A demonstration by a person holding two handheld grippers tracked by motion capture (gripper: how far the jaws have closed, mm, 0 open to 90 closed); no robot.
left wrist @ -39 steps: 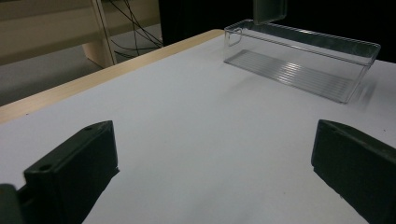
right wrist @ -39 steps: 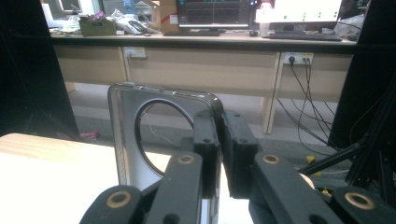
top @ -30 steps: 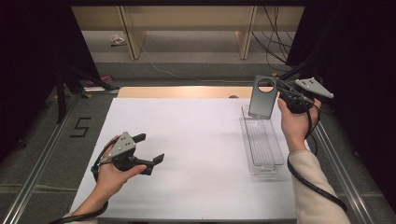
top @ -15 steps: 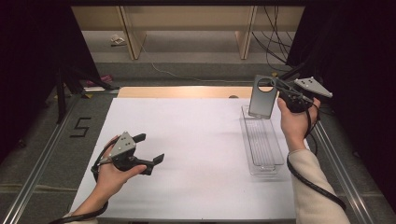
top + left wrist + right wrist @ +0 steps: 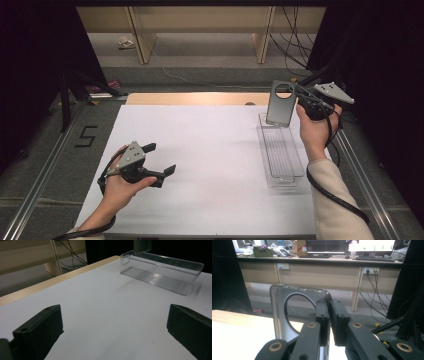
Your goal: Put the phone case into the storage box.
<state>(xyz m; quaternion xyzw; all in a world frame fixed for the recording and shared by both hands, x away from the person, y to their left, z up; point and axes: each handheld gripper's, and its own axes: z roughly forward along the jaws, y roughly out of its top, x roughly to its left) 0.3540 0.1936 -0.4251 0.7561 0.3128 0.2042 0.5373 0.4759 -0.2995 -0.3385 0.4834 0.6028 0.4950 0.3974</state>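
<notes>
- Here the right gripper [image 5: 296, 95] is clamped on a grey plate with a round hole [image 5: 279, 103], its jaws pinching the plate's edge beside the hole; the right gripper view shows the two black jaws pressed together on that edge [image 5: 329, 315].
- The plate [image 5: 287, 315] is held upright, above the far end of the clear plastic tray [image 5: 281, 152], with its lower edge at the tray's far rim; whether it touches the tray I cannot tell.
- The tray lies lengthwise on the white sheet [image 5: 210, 165] covering the table, and the right hand [image 5: 312, 130] rises just beside its far right corner.
- The left gripper [image 5: 159, 161] is well away from the tray, at the opposite, near-left part of the sheet, held low in the left hand [image 5: 120, 187].
- Its jaws stand wide apart with nothing between them; the left gripper view looks across bare sheet toward the tray [image 5: 162, 270], with the plate's bottom corner [image 5: 142, 246] above the tray's end.
</notes>
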